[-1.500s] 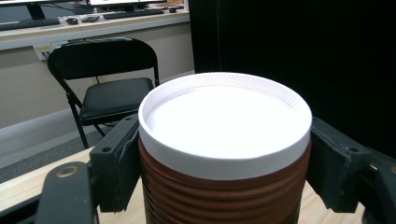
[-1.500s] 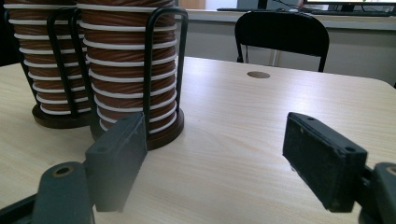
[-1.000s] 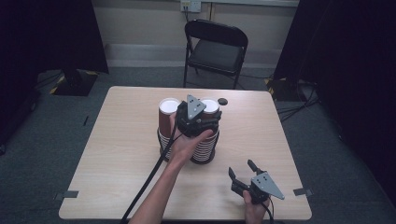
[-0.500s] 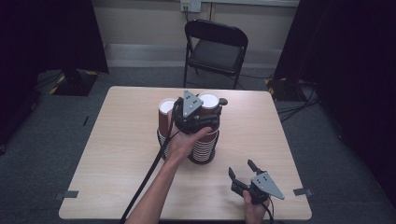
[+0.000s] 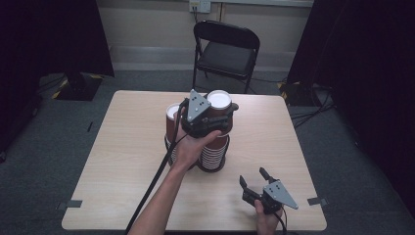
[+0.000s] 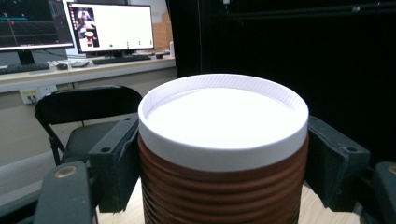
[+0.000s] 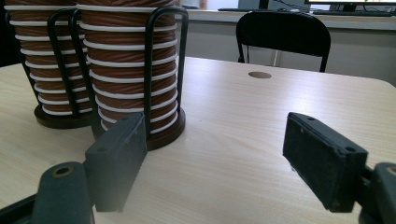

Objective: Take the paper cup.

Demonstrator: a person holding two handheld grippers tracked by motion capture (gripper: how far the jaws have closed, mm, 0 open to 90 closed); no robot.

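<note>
Left forearm reaches forward over the table (image 5: 122, 161); left gripper (image 5: 215, 115) is raised above the cup racks, jaws clamped on either side of the top cup (image 6: 223, 154). Cup upright, axis vertical, white rim up, above the right stack (image 5: 214, 152). Right gripper (image 5: 256, 182) low at the table's near right edge, jaws spread wide, holding nothing, aimed toward the stacks.

No legible text; monitor (image 6: 112, 28) screens too blurred to read
</note>
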